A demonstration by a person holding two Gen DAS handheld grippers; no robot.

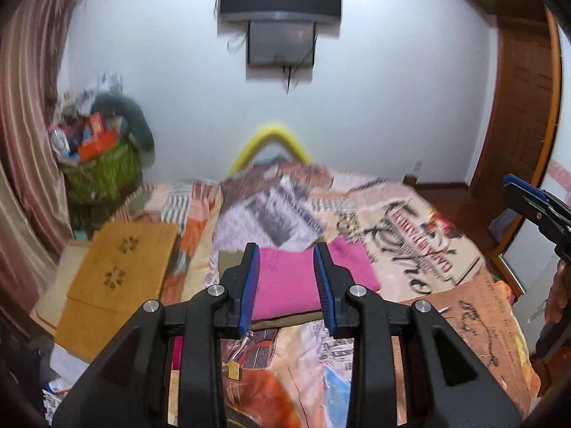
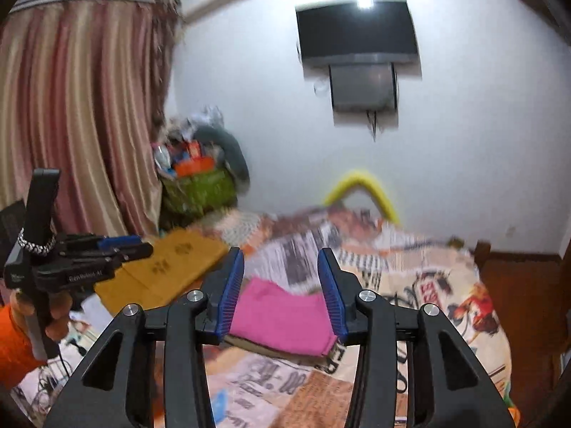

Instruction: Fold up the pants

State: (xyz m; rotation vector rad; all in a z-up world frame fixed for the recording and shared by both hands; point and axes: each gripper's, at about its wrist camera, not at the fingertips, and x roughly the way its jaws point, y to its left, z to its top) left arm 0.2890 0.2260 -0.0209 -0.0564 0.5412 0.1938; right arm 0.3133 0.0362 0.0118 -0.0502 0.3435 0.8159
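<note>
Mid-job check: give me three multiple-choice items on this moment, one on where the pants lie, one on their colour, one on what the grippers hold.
1. Where do the folded pants lie?
A. on the bedspread
B. in the green basket
C. on the yellow mat

2. What colour are they?
A. blue
B. pink
C. grey

3. What is between the fingers of the left gripper and the right gripper?
A. a pant leg in each
B. the waistband in one
C. nothing, both are open

Answers:
1 A, since they rest flat on the printed cover mid-bed.
2 B, since the fabric is bright pink in both views.
3 C, since both pairs of blue pads stand apart above the bed, with no cloth gripped.
</note>
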